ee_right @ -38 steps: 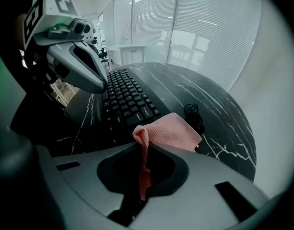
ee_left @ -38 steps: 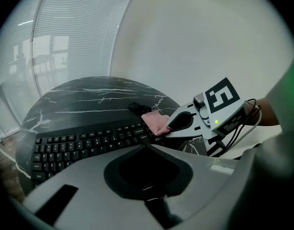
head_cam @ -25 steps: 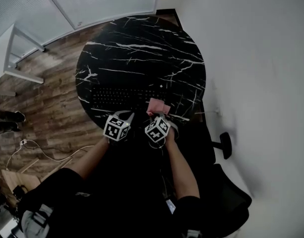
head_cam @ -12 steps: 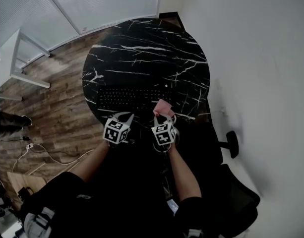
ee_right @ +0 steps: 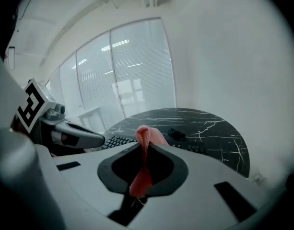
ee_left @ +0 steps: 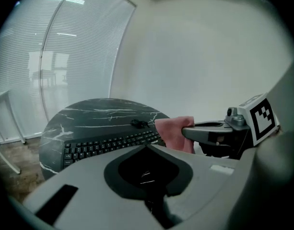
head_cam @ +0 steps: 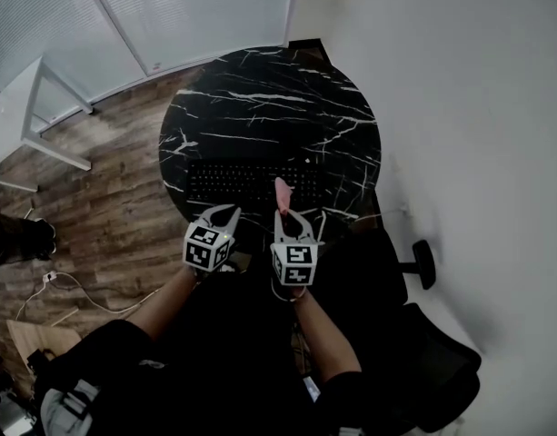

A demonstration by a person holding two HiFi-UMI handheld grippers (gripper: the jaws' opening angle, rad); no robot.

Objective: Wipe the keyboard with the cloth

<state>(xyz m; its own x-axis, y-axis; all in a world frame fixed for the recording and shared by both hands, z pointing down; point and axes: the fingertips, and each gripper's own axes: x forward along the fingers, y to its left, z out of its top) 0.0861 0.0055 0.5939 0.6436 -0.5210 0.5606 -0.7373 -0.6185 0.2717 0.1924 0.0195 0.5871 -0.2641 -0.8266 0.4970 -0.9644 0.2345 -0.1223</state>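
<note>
A black keyboard [head_cam: 251, 182] lies along the near edge of the round black marble table [head_cam: 269, 107]. My right gripper [head_cam: 286, 211] is shut on a pink cloth [head_cam: 281, 192], which stands up edge-on over the keyboard's near right part. The right gripper view shows the cloth [ee_right: 146, 137] pinched between the jaws of the right gripper [ee_right: 144, 146], with the keyboard [ee_right: 115, 140] beyond. My left gripper [head_cam: 225, 214] hovers just off the keyboard's near edge, shut and holding nothing. The left gripper view shows the left gripper [ee_left: 147, 147], the keyboard [ee_left: 108, 145] and the cloth [ee_left: 173, 131] at its right.
A small black object [head_cam: 308, 160] lies on the table behind the keyboard's right end. A white wall runs along the right. A black office chair [head_cam: 432, 371] is at the lower right. White furniture legs [head_cam: 42, 107] and cables [head_cam: 60, 284] are on the wooden floor at the left.
My right gripper has turned, so the cloth now stands edge-on instead of lying spread. Both grippers stay near the keyboard's front edge. The head view has shifted slightly.
</note>
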